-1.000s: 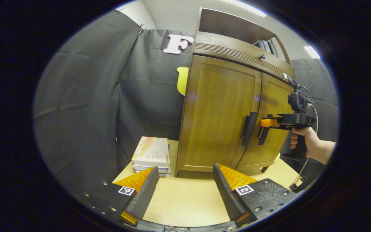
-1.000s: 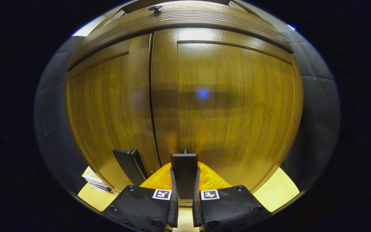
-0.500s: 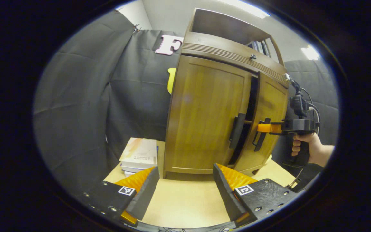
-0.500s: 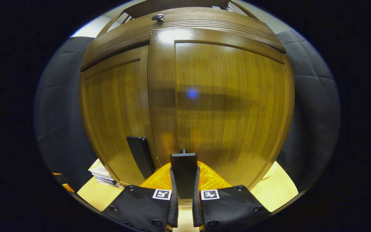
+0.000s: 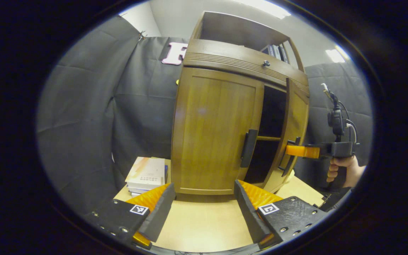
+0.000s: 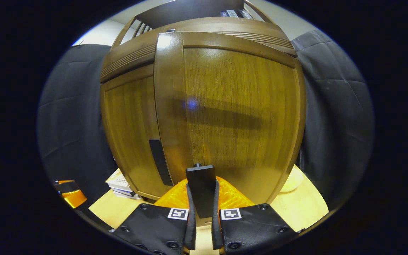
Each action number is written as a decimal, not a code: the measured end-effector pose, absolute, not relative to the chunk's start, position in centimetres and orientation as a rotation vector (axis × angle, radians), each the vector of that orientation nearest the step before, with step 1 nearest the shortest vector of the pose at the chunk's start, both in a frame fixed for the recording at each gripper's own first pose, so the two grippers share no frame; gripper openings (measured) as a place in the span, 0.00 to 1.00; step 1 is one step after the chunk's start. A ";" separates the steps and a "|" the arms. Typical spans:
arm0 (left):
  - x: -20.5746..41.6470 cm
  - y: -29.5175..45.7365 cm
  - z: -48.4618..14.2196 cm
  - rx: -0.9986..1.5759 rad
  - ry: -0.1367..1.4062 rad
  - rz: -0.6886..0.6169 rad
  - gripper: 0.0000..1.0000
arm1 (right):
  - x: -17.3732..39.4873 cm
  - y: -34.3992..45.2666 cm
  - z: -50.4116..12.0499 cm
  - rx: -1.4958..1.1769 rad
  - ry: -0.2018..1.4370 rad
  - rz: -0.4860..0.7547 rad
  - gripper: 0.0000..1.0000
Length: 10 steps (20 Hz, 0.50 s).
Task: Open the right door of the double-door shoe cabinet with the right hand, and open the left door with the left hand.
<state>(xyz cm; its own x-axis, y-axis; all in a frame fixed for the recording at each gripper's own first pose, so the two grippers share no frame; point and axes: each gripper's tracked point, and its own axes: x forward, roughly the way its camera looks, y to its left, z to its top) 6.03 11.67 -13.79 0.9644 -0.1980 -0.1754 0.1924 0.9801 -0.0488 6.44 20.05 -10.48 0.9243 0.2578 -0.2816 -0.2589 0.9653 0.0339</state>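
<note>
Shoe cabinet [image 5: 218, 117] standing on the surface [image 5: 204, 223], ahead of both jaws. Right door [image 6: 232, 117] standing ajar; its handle [image 6: 201, 189] sitting clamped between the right gripper's [image 6: 201, 212] jaws. Left door [image 5: 214, 131] sitting shut, its handle [image 5: 249, 148] ungrasped. Left gripper [image 5: 204, 209] hovering short of the cabinet, jaws wide. Books [image 5: 146, 174] lying left of these jaws.
</note>
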 end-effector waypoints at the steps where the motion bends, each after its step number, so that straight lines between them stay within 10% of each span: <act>1: 6.3 11.8 -14.0 -0.033 0.181 -0.188 0.96 | 5.9 19.7 -10.5 -0.002 0.290 0.279 0.18; 10: 5.3 10.7 -12.1 -0.002 0.151 -0.094 0.95 | 1.3 14.9 -10.4 0.021 0.324 0.385 0.18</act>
